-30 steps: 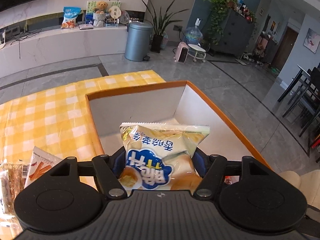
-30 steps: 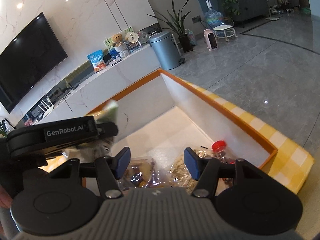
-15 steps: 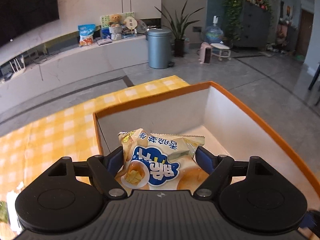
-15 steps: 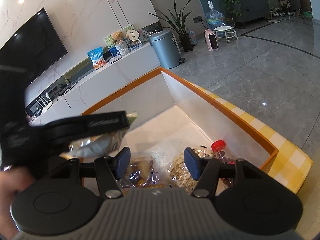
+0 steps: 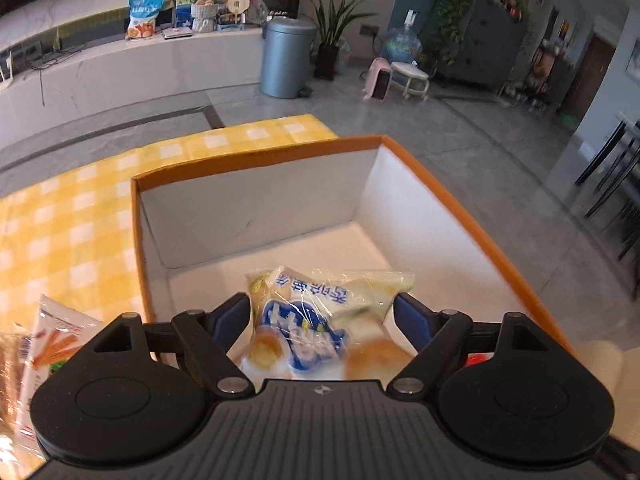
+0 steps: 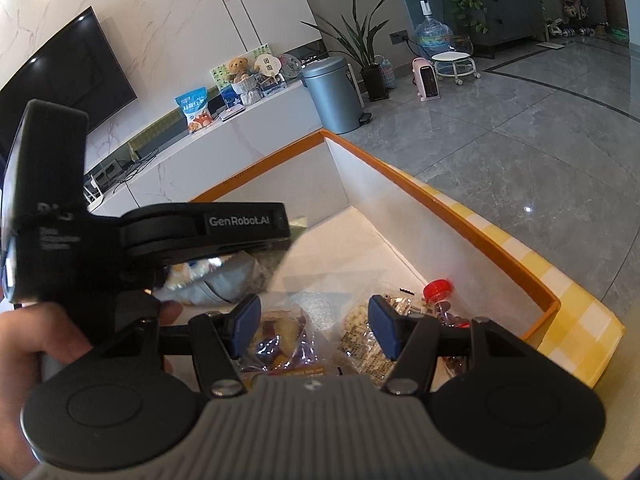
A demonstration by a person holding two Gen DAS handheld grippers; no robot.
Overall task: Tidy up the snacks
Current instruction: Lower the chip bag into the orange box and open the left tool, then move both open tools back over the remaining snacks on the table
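Observation:
A white box with an orange rim [image 5: 256, 160] stands on the yellow checked cloth. My left gripper [image 5: 321, 314] hangs over its near end with its jaws opening. A pale snack bag with a blue logo [image 5: 320, 292] sits blurred between the blue pads, and neither pad presses on it. In the right wrist view the left gripper [image 6: 280, 236] is at the left, the bag [image 6: 216, 284] below it. My right gripper [image 6: 314, 320] is open above a clear bag of purple and yellow pieces [image 6: 280, 336] and a cracker bag [image 6: 356, 340] inside the box [image 6: 440, 200].
A red-capped item [image 6: 438, 290] lies in the box's near right corner. A packet printed with orange sticks [image 5: 56, 340] lies on the cloth [image 5: 80, 220] left of the box. A hand [image 6: 24, 344] holds the left gripper. The far half of the box floor is bare.
The left jaws have spread wider and let go of the blue-logo bag, which has sunk lower into the box. The right gripper has stayed where it was.

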